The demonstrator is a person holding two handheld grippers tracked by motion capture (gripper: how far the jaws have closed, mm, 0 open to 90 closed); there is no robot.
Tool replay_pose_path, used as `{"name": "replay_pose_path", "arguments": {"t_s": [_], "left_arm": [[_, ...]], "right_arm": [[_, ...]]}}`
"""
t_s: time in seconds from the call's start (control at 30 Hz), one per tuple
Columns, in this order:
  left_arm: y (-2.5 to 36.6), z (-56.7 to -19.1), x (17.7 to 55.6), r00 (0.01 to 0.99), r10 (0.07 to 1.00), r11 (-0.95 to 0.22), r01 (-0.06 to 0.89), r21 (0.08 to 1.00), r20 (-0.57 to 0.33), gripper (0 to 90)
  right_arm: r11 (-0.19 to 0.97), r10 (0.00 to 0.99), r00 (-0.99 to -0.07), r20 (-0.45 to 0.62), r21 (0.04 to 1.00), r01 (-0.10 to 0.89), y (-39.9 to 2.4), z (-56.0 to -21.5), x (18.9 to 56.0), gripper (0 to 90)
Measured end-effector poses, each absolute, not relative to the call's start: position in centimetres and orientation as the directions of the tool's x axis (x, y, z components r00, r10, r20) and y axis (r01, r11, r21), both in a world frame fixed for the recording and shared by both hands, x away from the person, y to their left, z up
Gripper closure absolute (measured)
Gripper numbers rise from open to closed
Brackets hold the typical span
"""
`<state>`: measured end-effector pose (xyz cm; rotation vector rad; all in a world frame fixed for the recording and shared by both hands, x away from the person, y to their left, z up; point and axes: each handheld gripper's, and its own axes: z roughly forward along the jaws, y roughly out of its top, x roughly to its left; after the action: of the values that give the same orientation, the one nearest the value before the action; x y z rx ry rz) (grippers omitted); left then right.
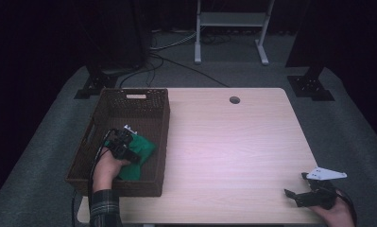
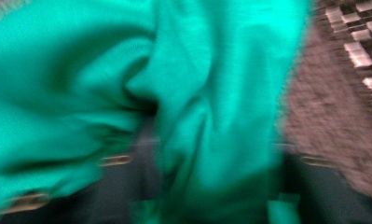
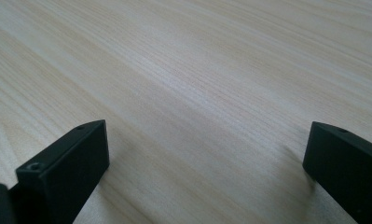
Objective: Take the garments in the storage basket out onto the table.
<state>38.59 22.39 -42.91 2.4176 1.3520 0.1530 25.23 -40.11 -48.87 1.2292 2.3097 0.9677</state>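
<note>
A green cloth (image 1: 143, 147) lies bunched in the near half of a dark brown wicker basket (image 1: 165, 120) at the table's left. My left gripper (image 1: 132, 150) reaches down into the basket onto the cloth. In the blurred left gripper view a thick fold of the green cloth (image 2: 211, 93) fills the space between my left gripper's (image 2: 216, 158) jaws, which press on it from both sides. My right gripper (image 1: 295, 185) rests low at the table's near right corner. Its jaws stand wide apart over bare wood, as the right gripper view shows for the same gripper (image 3: 207, 154).
The light wooden table (image 1: 228, 142) has a round cable hole (image 1: 234, 100) near its far edge. The basket's woven wall (image 2: 361, 42) stands close beside the cloth. Grey carpet, cables and a white stand's legs (image 1: 231, 33) lie beyond the table.
</note>
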Motion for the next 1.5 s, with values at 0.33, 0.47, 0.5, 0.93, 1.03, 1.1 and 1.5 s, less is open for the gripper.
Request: {"name": "replay_pose_path", "arguments": {"t_s": [0.33,0.47,0.5,0.93,1.03,1.1,1.5], "left_arm": [[22.3,-42.2,38.4,0.528,0.842,-0.454,0.804,0.384,-0.109,63.3],[22.3,-41.5,37.9,0.543,0.834,-0.455,0.775,0.439,-0.093,63.3],[22.4,-41.4,37.9,0.545,0.833,-0.450,0.768,0.455,-0.097,63.3],[23.2,-39.9,37.2,0.550,0.823,-0.368,0.707,0.603,-0.143,63.8],[23.2,-39.6,36.9,0.556,0.820,-0.359,0.685,0.634,-0.136,63.9],[23.3,-39.4,36.8,0.567,0.812,-0.356,0.669,0.653,-0.137,63.9],[24.3,-38.4,36.0,0.583,0.793,-0.267,0.592,0.760,-0.176,64.0]], "right_arm": [[0.390,0.827,-0.562,0.011,0.709,0.588,-40.1,-48.9,25.2,0.0],[0.391,0.827,-0.562,0.011,0.709,0.587,-40.1,-48.9,25.2,0.0],[0.391,0.827,-0.563,0.010,0.709,0.587,-40.1,-48.9,25.2,0.0],[0.390,0.827,-0.563,0.011,0.709,0.587,-40.1,-48.9,25.2,0.0],[0.391,0.826,-0.563,0.010,0.709,0.587,-40.1,-48.9,25.2,0.0],[0.391,0.826,-0.563,0.010,0.709,0.587,-40.1,-48.9,25.2,0.0],[0.391,0.826,-0.563,0.010,0.709,0.587,-40.1,-48.9,25.2,0.0]]}}
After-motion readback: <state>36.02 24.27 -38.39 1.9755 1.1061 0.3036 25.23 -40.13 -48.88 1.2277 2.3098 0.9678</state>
